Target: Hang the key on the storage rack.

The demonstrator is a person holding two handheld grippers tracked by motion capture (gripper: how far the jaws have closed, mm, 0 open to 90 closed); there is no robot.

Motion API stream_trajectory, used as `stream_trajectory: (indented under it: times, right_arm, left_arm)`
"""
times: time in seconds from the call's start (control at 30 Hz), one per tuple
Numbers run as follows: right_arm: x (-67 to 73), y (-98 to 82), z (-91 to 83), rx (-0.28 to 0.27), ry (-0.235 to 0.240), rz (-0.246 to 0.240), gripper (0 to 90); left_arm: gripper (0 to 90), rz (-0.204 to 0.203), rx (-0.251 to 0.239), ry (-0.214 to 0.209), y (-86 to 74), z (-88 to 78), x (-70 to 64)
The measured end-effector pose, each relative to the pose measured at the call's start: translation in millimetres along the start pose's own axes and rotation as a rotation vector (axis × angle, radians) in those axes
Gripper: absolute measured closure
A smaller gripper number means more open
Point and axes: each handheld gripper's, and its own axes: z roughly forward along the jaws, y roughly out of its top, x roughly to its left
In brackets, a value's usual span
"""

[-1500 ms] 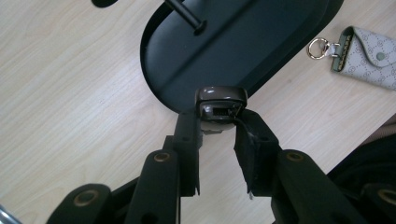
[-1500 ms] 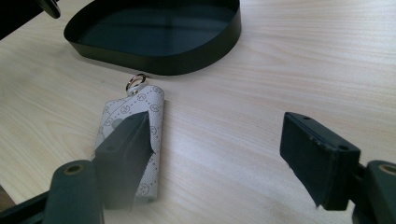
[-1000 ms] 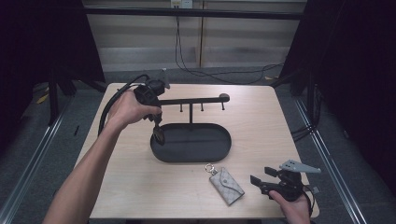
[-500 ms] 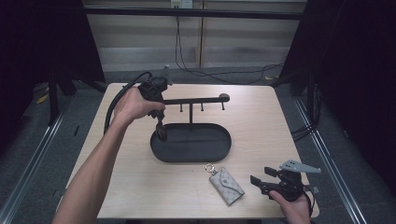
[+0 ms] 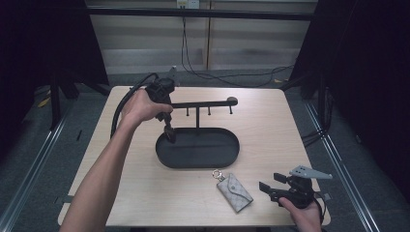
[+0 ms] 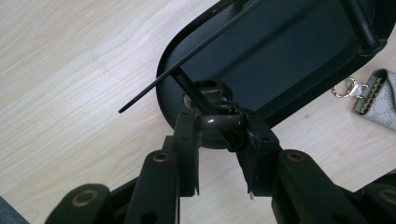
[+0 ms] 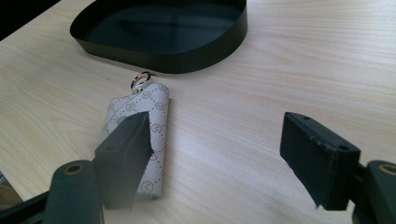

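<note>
Clip (image 6: 219,122): small, dark brown, glossy, with a rounded bow-shaped back and a coil of spring wire showing behind it; it looks like a hair clip, though its teeth are hidden. Location: pinched between the fingers of the left gripper (image 5: 169,134), held over the left end of the tray (image 5: 227,159). Tray: black, oval, shallow-walled, standing mid-bench (image 5: 270,130) with an upright post carrying a horizontal rod (image 5: 203,104) with small pegs. Pouch (image 5: 234,192): grey-beige, monogram-patterned, flap-fronted, with a gold ring at one end; lies flat on the bench just in front of the tray, apart from it. Right gripper (image 5: 267,189): at the near right bench edge, fingers spread and empty, just to the right of the pouch.
</note>
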Motion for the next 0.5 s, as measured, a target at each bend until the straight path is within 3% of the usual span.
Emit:
stream_trajectory:
  times: [0.23,0.5]
  right_arm:
    - [-0.5,0.6,0.9,0.0,0.001,0.004,24.9]
    - [-2.1,0.6,1.4,-0.003,0.002,0.006,24.9]
  left_arm:
    - [63.9,0.008,0.001,-0.006,-0.2,-1.4,2.2]
    - [50.7,0.017,-0.005,-0.054,-7.3,-3.8,6.5]
